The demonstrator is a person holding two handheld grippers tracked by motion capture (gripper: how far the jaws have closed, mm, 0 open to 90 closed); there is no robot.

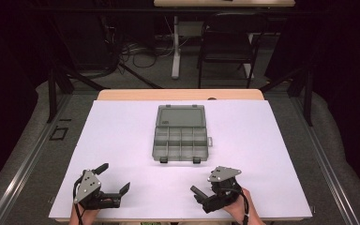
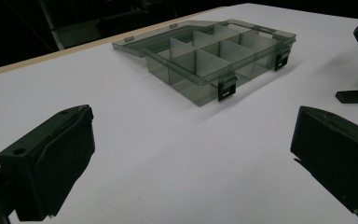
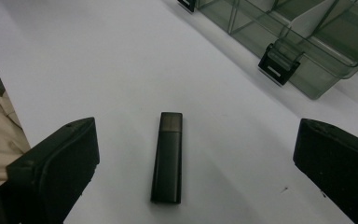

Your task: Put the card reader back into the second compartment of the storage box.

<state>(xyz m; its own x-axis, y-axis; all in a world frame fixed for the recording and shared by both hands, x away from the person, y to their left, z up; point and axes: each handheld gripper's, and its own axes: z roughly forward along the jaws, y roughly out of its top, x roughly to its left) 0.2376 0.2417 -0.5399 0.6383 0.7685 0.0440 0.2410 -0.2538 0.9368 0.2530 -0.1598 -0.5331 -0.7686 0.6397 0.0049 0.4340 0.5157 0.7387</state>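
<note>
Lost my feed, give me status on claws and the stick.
Left claw open, empty. Right claw open, straddling black stick flat on table. Organizer box open ahead. Nothing in the way.

The open clear-grey plastic compartment box (image 1: 180,137) sits mid-counter (image 1: 122,140), lid lying flat behind it. The slim dark stick (image 3: 168,156) lies between my right tongs (image 3: 193,163), nearer me than the box.

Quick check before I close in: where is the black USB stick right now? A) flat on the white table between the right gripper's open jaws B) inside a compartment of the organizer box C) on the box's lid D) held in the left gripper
A: the USB stick lies flat on the white table, between the right gripper's open jaws, short of the organizer box.
</note>
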